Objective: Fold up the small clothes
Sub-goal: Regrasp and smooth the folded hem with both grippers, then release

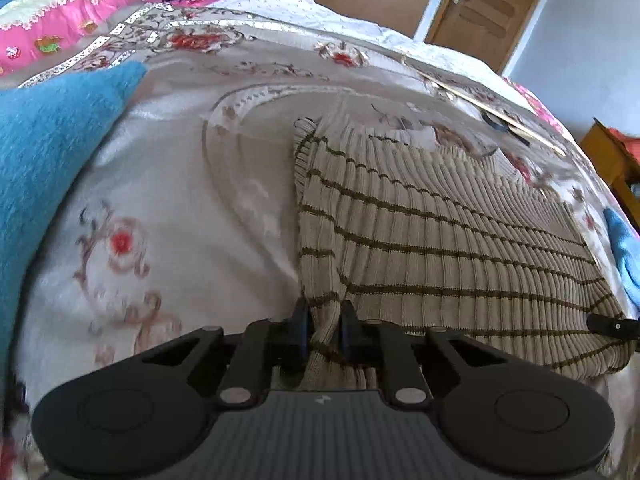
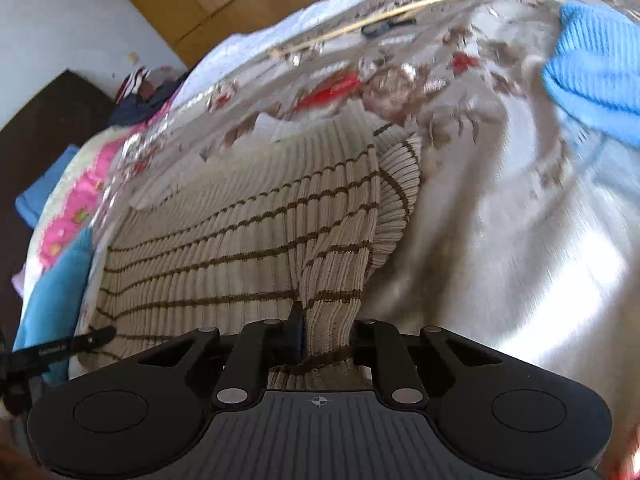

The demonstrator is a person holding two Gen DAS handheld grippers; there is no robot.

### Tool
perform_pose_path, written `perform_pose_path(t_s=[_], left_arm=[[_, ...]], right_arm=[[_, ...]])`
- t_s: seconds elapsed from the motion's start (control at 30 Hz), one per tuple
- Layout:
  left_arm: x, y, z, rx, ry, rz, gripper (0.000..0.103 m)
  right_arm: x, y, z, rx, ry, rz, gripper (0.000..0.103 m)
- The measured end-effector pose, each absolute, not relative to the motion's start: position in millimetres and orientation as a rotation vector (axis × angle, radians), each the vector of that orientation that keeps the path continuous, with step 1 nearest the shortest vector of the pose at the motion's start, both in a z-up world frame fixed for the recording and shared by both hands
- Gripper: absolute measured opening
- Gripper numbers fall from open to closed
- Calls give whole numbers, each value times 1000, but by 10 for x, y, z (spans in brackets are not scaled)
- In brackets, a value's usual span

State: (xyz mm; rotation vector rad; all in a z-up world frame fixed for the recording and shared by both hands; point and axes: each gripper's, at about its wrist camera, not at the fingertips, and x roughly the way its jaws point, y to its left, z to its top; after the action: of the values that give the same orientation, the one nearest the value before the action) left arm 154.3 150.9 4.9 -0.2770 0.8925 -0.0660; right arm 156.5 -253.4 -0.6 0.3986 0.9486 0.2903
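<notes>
A beige ribbed knit sweater with thin brown stripes (image 1: 440, 232) lies spread on a flowered bedspread (image 1: 168, 200). My left gripper (image 1: 324, 332) is shut on the sweater's near left corner, with a fold of knit pinched between the pads. In the right wrist view the same sweater (image 2: 240, 240) stretches away to the left, and my right gripper (image 2: 324, 340) is shut on its near right corner; the right finger is hidden behind the bunched knit. The other gripper's tip (image 1: 612, 326) shows at the right edge of the left wrist view.
A teal garment (image 1: 48, 168) lies to the left, a light blue one (image 2: 596, 76) to the right. A thin wooden stick (image 2: 376, 16) and a dark small object (image 2: 384, 26) rest at the far side of the bed. A pink quilt (image 1: 60, 28) and a wooden door (image 1: 488, 8) lie beyond.
</notes>
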Motion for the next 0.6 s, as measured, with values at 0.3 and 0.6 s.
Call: perform_pose_path(t_s=[0.3,0.6], left_arm=[[663,1469,162,-229,982,-113,34],[568,1402,564,-133,778,-17,35]], right_arm=[[799,-2431,210,197,1008,272,27],[1132,-2345,493,93,796,192,41]])
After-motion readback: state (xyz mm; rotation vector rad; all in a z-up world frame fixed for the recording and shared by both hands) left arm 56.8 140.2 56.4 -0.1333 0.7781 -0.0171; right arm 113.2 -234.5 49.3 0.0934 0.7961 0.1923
